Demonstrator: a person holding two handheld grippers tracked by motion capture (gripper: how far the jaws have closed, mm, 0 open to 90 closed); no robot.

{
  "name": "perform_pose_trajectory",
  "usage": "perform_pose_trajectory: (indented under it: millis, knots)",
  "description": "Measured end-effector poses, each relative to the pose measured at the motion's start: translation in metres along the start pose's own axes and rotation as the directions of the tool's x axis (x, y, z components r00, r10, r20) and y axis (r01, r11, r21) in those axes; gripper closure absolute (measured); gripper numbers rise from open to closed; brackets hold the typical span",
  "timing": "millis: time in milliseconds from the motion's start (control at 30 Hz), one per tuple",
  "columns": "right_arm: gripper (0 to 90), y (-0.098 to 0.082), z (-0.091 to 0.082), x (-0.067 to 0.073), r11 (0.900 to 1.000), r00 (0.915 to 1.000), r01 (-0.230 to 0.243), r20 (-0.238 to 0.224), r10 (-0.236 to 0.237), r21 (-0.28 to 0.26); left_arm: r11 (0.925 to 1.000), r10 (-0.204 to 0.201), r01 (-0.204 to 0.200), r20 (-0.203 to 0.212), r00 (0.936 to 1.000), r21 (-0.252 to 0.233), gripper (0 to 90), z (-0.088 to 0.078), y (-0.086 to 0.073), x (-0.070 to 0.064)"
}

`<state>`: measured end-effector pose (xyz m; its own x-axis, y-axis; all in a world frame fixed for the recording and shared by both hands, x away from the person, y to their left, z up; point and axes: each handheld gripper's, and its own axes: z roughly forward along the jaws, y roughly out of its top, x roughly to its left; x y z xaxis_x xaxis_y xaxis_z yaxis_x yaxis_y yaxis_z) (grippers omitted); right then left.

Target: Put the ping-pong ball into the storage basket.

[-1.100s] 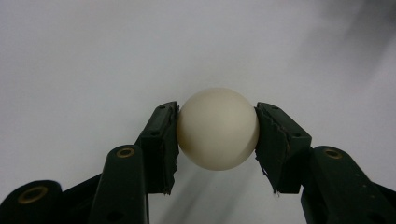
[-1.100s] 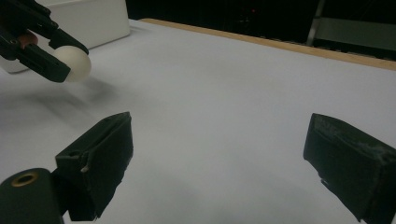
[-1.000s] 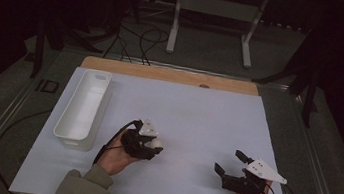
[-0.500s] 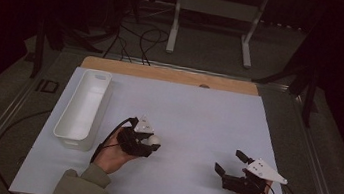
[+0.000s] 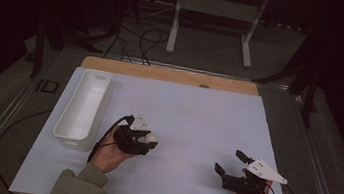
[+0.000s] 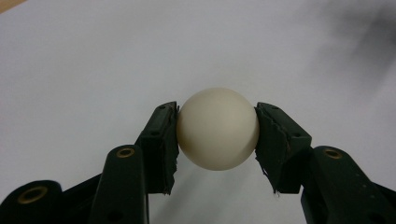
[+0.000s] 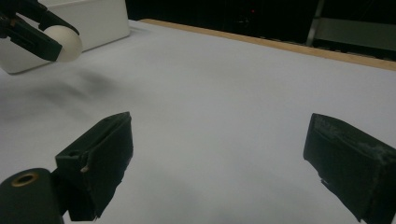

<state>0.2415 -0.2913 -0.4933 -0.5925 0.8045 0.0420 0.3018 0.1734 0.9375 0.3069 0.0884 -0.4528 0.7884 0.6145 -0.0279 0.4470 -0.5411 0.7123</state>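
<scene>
A small white ball (image 6: pixel 218 129) sits clamped between both pads of my left gripper (image 5: pixel 150 140), held just above the white sheet. In the high view the ball (image 5: pixel 151 137) shows at the tip of that gripper, a little right of the white bin (image 5: pixel 83 108). From the right gripper view, the ball (image 7: pixel 63 43) and the other gripper's jaws appear far off at the upper left. My right gripper (image 5: pixel 231 163) rests low near the sheet's front right, jaws spread wide with nothing between them.
A long white bin stands along the left side of the white sheet (image 5: pixel 196 125). A wooden strip (image 5: pixel 173 75) borders the far edge. Beyond the table are a metal stand (image 5: pixel 211 11) and cables on the floor.
My left gripper has drifted slightly left and toward the near edge with the ball in it. The right gripper has stayed put.
</scene>
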Motion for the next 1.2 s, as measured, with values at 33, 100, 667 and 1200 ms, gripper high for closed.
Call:
perform_pose_trajectory:
  millis: [33, 100, 667, 1200]
  knots:
    - [8.0, 0.000, 0.000, 0.000, 1.000, 1.0000, 0.000, 0.000, 0.000, 0.000, 1.0000, -0.001, 0.001, -0.001, 1.0000, 0.000, 51.4, -0.001, 0.000, 0.000]
    - [7.9, 0.000, 0.000, 0.000, 1.000, 1.0000, 0.000, 0.000, 0.000, 0.001, 1.0000, -0.001, 0.001, -0.004, 1.0000, -0.001, 51.4, -0.002, 0.000, 0.001]
    - [7.9, 0.000, 0.000, 0.000, 1.000, 1.0000, -0.001, -0.002, 0.001, 0.000, 0.9997, -0.008, 0.008, -0.011, 0.9999, -0.021, 51.4, -0.010, -0.001, 0.005]
    - [7.9, 0.000, 0.000, 0.000, 1.000, 1.0000, -0.001, -0.006, 0.001, 0.002, 0.9991, -0.011, 0.011, -0.022, 0.9997, -0.042, 51.4, -0.019, -0.003, 0.010]
